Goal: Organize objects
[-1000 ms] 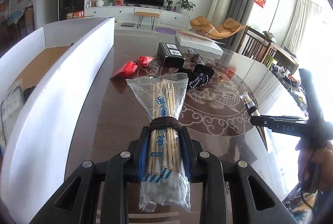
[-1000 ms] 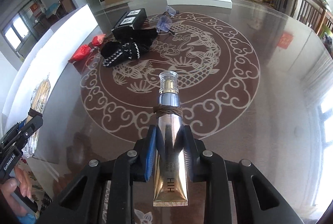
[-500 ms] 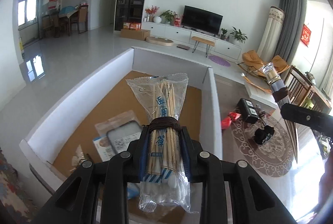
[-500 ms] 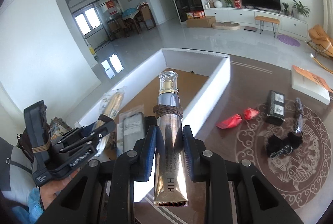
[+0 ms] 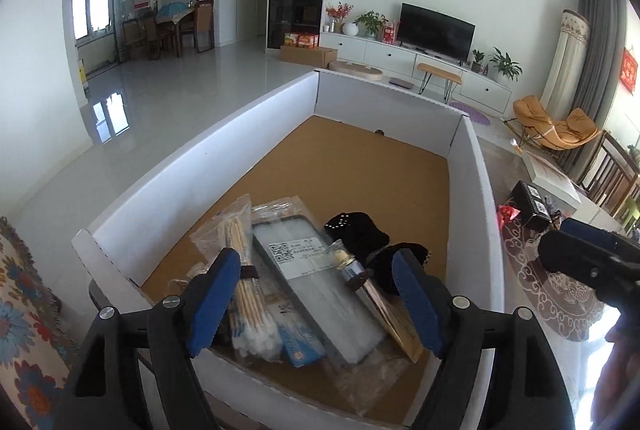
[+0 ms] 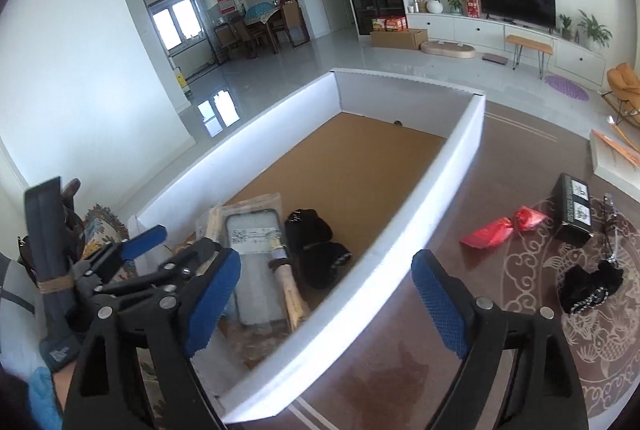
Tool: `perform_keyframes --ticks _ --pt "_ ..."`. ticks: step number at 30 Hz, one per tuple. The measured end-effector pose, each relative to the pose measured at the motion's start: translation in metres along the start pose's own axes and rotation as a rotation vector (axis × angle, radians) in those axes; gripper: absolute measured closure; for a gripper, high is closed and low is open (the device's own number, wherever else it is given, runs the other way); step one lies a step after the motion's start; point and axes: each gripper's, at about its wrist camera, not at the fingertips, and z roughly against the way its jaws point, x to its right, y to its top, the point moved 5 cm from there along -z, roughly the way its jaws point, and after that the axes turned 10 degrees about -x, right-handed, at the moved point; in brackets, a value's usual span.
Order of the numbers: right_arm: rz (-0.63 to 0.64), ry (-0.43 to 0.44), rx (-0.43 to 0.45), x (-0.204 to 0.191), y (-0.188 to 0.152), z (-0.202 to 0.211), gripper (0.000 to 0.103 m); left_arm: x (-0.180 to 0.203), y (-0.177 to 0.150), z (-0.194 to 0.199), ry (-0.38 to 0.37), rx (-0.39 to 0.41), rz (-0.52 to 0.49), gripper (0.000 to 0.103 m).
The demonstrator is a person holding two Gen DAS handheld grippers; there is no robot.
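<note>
My left gripper [image 5: 316,294] hangs over the near end of the white box [image 5: 192,186], its jaws opening with nothing pressed between the blue pads. Below it, on the box's brown floor, lie the bag of cotton swabs [image 5: 244,294], a packed phone case [image 5: 316,282] and the gold and silver tube [image 5: 372,294]. My right gripper [image 6: 326,294] is above the box's right wall [image 6: 440,198], its jaws also opening and empty. From the right wrist view the tube [image 6: 290,290] rests beside the phone case [image 6: 254,258], and the left gripper [image 6: 168,246] is at the left.
Black studded fabric [image 5: 356,230] lies deeper in the box. On the brown patterned table to the right sit a red packet [image 6: 504,230], a black carton [image 6: 574,206], more black fabric [image 6: 592,282] and a flat white box [image 6: 616,158]. A floral cloth [image 5: 24,310] lies left of the box.
Both grippers swung from the table to the box, then opened. The swab bag left the left jaws and the tube left the right jaws; both now lie in the box.
</note>
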Motion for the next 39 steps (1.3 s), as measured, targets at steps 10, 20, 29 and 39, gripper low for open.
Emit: perform_keyframes --ticks 10,20,29,39 --pt "-0.227 -0.41 -0.099 0.21 -0.138 0.027 0.01 0.174 -0.059 0.04 -0.285 0.028 -0.26 0.0" --pt "-0.388 -0.555 -0.11 0.293 -0.216 0.067 0.005 0.276 -0.137 -0.054 -0.295 -0.193 -0.489 0.0" --pt "-0.461 -0.519 -0.113 0.301 -0.219 0.065 0.0 0.276 -0.119 -0.102 -0.208 -0.241 -0.427 0.0" --pt "-0.461 -0.519 -0.113 0.301 -0.219 0.064 0.0 0.282 -0.122 -0.104 -0.179 -0.228 -0.475 0.0"
